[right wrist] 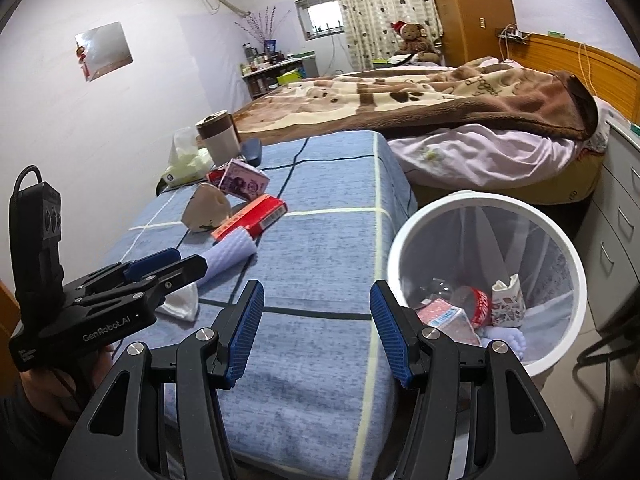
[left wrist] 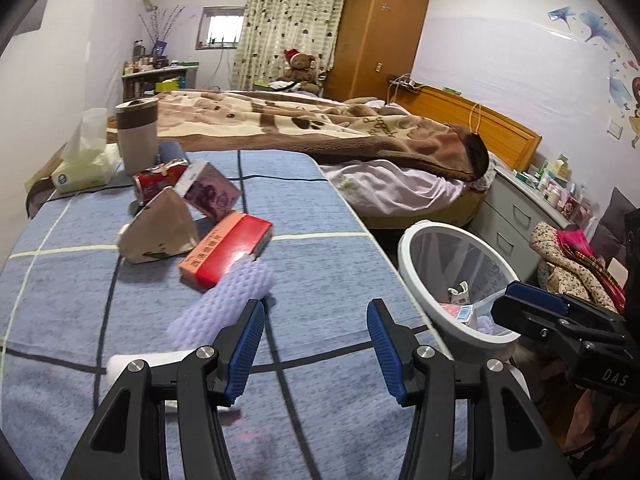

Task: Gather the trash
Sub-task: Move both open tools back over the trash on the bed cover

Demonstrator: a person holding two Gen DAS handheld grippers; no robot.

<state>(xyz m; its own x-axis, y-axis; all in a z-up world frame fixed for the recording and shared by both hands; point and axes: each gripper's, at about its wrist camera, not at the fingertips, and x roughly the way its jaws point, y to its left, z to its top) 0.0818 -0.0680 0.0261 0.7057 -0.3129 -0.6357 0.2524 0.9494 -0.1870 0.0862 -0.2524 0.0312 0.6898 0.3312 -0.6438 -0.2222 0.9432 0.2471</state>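
Trash is partly collected: the white bin (right wrist: 486, 204), at the right of the right wrist view, already holds a red can, a small carton and other scraps in its liner. Left on the blue plaid cloth (left wrist: 320, 264) are a red-and-orange box (left wrist: 228, 252), a purple carton (left wrist: 210, 190), a crushed red can (left wrist: 154, 180), a brown folded carton (left wrist: 160, 228), a lilac foam net sleeve (left wrist: 224, 300) and a white crumpled tissue (right wrist: 182, 302), all in the left half of the left wrist view. The left gripper (left wrist: 316, 344) and right gripper (right wrist: 316, 328) both stand wide with nothing between the pads. Behind the covered surface sit a tissue pack (left wrist: 84, 160) and tumbler (left wrist: 136, 136); beyond them lie a bed with a brown blanket (left wrist: 320, 120), a wardrobe (left wrist: 380, 32) and curtains (left wrist: 288, 24).
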